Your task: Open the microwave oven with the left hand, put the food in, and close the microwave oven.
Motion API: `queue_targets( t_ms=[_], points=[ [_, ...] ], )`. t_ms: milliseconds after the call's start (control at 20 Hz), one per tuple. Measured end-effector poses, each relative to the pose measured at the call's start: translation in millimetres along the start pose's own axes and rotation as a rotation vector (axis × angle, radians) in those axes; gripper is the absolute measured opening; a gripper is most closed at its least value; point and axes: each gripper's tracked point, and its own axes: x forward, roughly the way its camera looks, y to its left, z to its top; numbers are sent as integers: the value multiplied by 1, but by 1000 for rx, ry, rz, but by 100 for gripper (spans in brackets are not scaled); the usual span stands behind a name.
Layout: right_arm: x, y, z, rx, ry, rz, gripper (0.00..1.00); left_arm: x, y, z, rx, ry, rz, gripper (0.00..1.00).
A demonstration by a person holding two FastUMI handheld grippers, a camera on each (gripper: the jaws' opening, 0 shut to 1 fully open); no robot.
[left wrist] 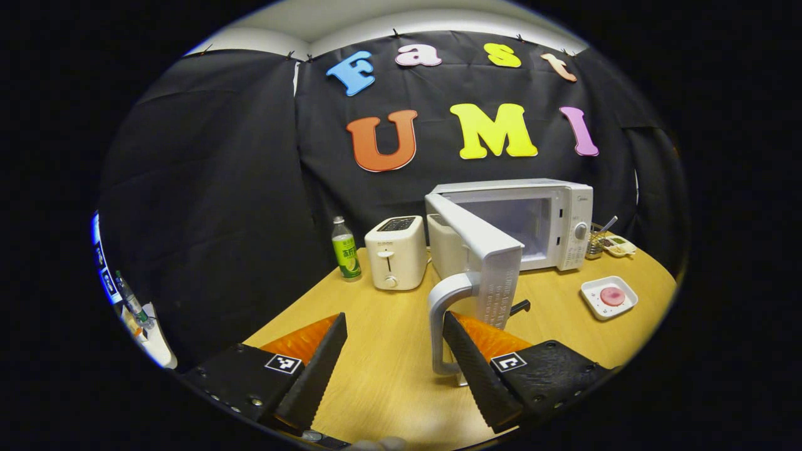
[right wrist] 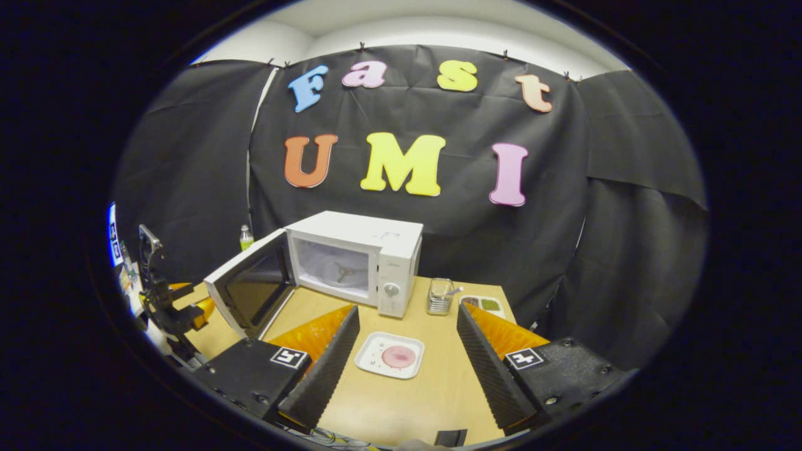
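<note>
- Left gripper view: white microwave's door [left wrist: 482, 250] stood open; left hand-held gripper [left wrist: 395, 357] gaped wide, holding nothing, beside its handle [left wrist: 442, 326].
- Right hand-held gripper [right wrist: 407, 351] gaped empty over the white square plate of pink food [right wrist: 390, 355]; grasping it seemed next.

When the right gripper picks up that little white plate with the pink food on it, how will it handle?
The plate looks shallow and rigid, so it probably lifts stiffly and lightly. Its low rim gives little to pinch and may slip. The round pink food lies loose, so tilting could slide it off.
</note>
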Motion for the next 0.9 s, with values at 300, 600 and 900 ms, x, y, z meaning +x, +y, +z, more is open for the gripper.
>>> queue_targets(
  t_ms=[300, 600, 900],
  points=[
    [63, -6, -88, 95, 206, 79, 100, -35, 3, 6, -30, 18, 8, 94],
    [139, -12, -196, 362, 514, 175, 80, -66, -44, 50, -68, -16, -49, 94],
    [188, -17, -240, 426, 654, 244, 62, -67, -67, 84, -48, -25, 2, 94]
  ],
)
